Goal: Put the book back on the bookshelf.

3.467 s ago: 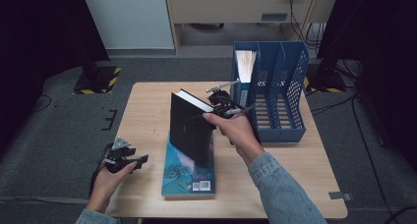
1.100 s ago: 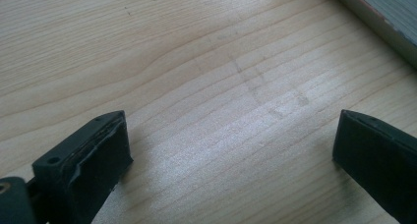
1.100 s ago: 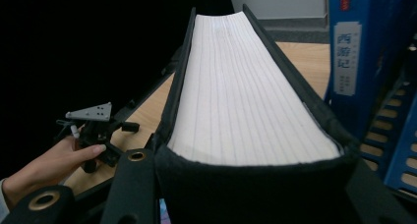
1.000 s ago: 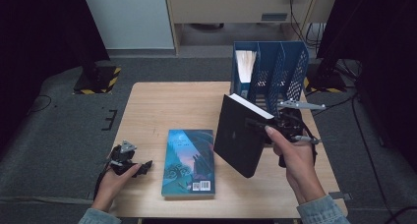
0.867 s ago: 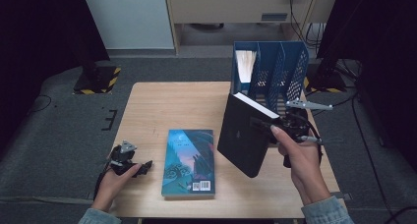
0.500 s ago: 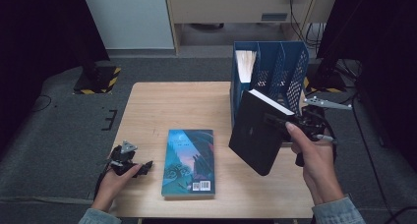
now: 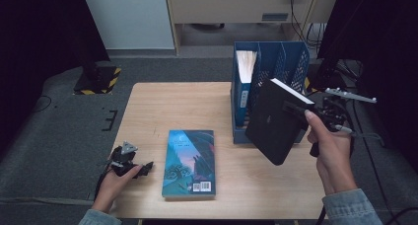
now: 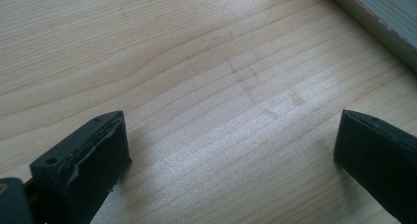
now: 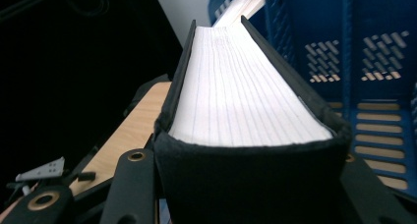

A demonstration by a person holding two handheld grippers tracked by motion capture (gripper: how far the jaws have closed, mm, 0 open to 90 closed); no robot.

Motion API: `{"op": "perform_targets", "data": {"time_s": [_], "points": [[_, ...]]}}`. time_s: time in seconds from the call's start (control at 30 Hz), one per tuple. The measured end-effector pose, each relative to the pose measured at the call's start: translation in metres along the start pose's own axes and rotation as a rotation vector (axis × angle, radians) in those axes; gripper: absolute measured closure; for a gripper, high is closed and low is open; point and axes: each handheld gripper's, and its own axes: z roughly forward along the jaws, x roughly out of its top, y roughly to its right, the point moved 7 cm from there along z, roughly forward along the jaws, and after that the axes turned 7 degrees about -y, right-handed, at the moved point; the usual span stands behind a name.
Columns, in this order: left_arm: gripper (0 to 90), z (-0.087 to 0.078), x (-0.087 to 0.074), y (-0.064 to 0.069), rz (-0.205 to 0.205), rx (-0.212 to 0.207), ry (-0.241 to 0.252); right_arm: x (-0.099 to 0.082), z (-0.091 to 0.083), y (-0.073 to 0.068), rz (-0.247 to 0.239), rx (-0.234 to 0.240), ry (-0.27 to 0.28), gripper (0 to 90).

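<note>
My right gripper (image 7: pixel 300 109) is shut on a thick black book (image 7: pixel 273 120), held tilted in the air in front of the blue file rack (image 7: pixel 291 62). In the right gripper view the black book (image 9: pixel 246 101) shows its white page edges, clamped between the jaws, with the rack (image 9: pixel 373 57) behind it. A teal-covered book (image 7: pixel 190 161) lies flat on the wooden table (image 7: pixel 172 104). My left gripper (image 7: pixel 143 167) rests near the table's front left edge, open, with bare wood between its fingers (image 8: pixel 93 155).
The rack's leftmost slot holds a book or folder (image 7: pixel 244 67) with pale pages; its other slots look free. A grey book edge (image 8: pixel 383 17) crosses the top right of the left gripper view. Dark floor surrounds the table.
My right hand has carried the black book from above the teal book to the right and slightly up, toward the rack. The left gripper has stayed in place.
</note>
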Motion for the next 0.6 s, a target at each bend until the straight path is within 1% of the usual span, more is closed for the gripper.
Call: {"op": "perform_targets", "data": {"time_s": [0.17, 0.2, 0.33, 0.53, 0.6], "points": [[0.0, 0.0, 0.0, 0.0, -0.002, 0.001, 0.0, 0.014, -0.008, 0.008, 0.017, -0.021, 0.026, 52.6], [0.0, 0.0, 0.0, 0.0, -0.001, 0.001, 0.0, 0.017, -0.009, 0.01, 0.012, -0.031, 0.032, 52.6], [0.0, 0.0, 0.0, 0.0, -0.001, 0.0, -0.001, 0.027, -0.01, 0.02, 0.021, -0.063, 0.042, 52.6], [0.0, 0.0, 0.0, 0.0, -0.001, 0.0, 0.001, 0.041, -0.005, 0.044, 0.058, -0.099, 0.038, 52.5], [0.0, 0.0, 0.0, 0.0, -0.001, 0.0, 0.002, 0.045, -0.003, 0.051, 0.059, -0.115, 0.036, 52.5]]}}
